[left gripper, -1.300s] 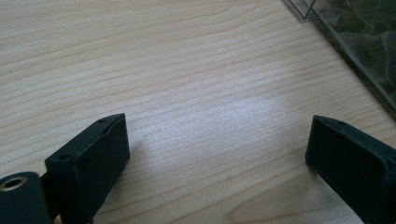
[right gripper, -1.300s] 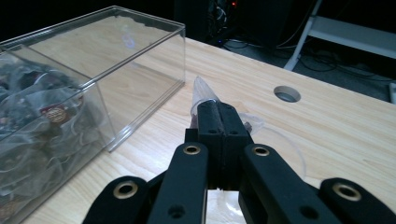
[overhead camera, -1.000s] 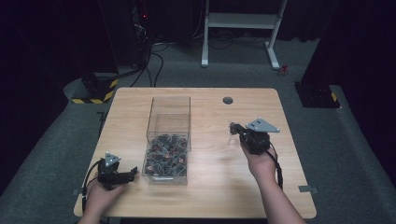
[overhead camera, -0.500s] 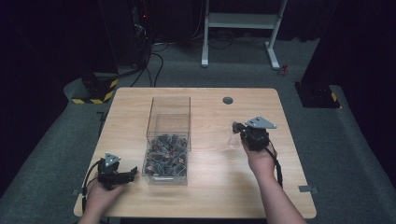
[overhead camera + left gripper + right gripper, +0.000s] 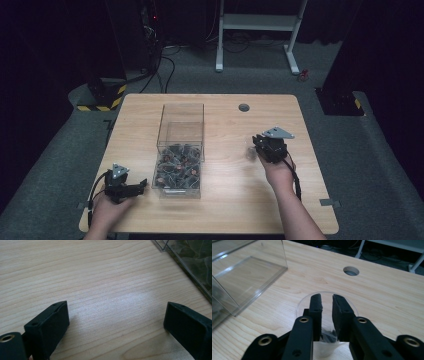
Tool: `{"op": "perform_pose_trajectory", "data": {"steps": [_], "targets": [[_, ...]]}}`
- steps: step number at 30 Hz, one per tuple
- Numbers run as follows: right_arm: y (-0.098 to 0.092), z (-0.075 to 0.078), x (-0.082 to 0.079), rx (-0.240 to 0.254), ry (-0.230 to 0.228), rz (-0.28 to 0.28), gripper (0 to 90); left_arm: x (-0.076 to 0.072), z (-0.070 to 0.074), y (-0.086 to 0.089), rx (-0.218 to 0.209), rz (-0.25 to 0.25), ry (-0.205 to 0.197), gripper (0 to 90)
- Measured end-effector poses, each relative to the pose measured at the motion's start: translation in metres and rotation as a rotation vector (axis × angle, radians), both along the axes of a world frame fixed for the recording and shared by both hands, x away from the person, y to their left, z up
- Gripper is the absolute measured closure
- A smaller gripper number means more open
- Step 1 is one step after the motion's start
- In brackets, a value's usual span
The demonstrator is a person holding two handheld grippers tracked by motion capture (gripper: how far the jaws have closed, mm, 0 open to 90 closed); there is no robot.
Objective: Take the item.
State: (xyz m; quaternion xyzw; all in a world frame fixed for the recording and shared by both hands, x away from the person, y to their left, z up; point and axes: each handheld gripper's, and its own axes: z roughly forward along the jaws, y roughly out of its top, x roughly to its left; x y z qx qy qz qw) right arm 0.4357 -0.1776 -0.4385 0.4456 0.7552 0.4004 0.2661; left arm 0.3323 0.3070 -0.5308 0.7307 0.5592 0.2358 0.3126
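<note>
While the left tool (image 5: 141, 185) rests wide apart over bare surface (image 5: 230, 200) just left of the clear box (image 5: 181, 150) of dark parts, the right tool (image 5: 327, 301) hangs over a small clear cup (image 5: 303, 302) standing on the surface right of the box. Its jaws have just been opening, now a narrow gap straddling the cup's rim; whether the pads press it I cannot tell.

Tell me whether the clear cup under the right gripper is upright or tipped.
Upright: the clear cup stands on the table with its round rim facing up, and the right gripper is poised over its mouth.
</note>
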Motion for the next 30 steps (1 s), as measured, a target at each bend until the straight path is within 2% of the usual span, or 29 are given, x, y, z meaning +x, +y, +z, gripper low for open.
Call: {"op": "perform_pose_trajectory", "data": {"steps": [4,9,18,24,30], "targets": [[-0.001,0.004,-0.002,0.020,-0.016,0.000,71.5,0.000,0.000,0.000,0.000,-0.002,-0.001,6.4],[-0.002,0.006,-0.006,0.033,-0.013,-0.012,62.9,0.000,0.000,0.000,0.000,-0.002,-0.001,6.4],[-0.003,0.007,-0.014,0.068,-0.006,0.007,34.5,0.000,0.000,0.000,0.000,-0.002,-0.001,6.4],[-0.008,0.003,-0.022,0.082,-0.004,-0.013,20.8,0.000,0.000,0.000,0.000,-0.002,-0.001,6.4],[-0.012,-0.003,-0.029,0.073,0.000,-0.024,14.8,0.000,0.000,0.000,0.000,-0.002,-0.001,6.5]]}}
